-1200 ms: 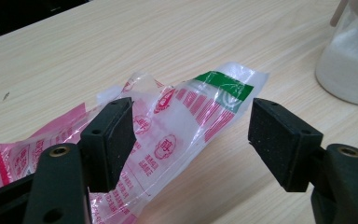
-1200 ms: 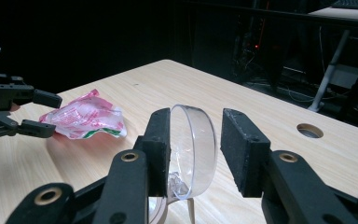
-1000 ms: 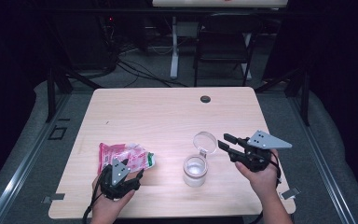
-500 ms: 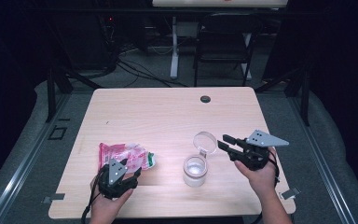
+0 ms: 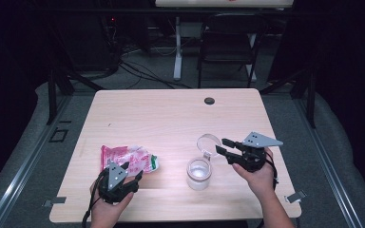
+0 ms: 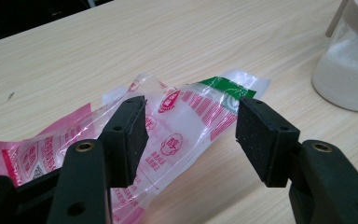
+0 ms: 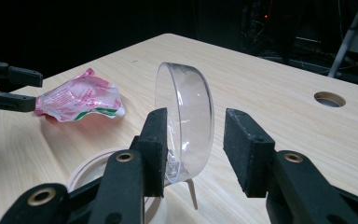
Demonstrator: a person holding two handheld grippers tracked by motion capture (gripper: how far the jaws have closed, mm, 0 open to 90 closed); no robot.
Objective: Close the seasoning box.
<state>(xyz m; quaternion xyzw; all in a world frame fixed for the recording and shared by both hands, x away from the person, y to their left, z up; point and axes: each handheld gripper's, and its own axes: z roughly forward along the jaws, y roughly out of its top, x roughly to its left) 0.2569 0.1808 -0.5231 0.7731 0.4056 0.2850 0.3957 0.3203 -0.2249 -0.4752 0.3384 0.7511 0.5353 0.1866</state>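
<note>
Clear lid (image 7: 185, 122) just released by right gripper (image 7: 193, 147), jaws spread; left gripper (image 6: 191, 135) closing over packet (image 6: 177, 126) beside jar (image 5: 199, 174), no pinch yet.

Each gripper, left (image 5: 132, 176) and right (image 5: 222, 146), had black jaws with flat textured pads (image 6: 256, 135), brass-ringed pivot screws (image 7: 125, 157), a grey triangular top plate (image 5: 260, 139) and a trailing black cable.

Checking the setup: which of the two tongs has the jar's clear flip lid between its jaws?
The right tongs: the raised clear lid stands between its jaws. The left tongs straddles the pink packet.
</note>
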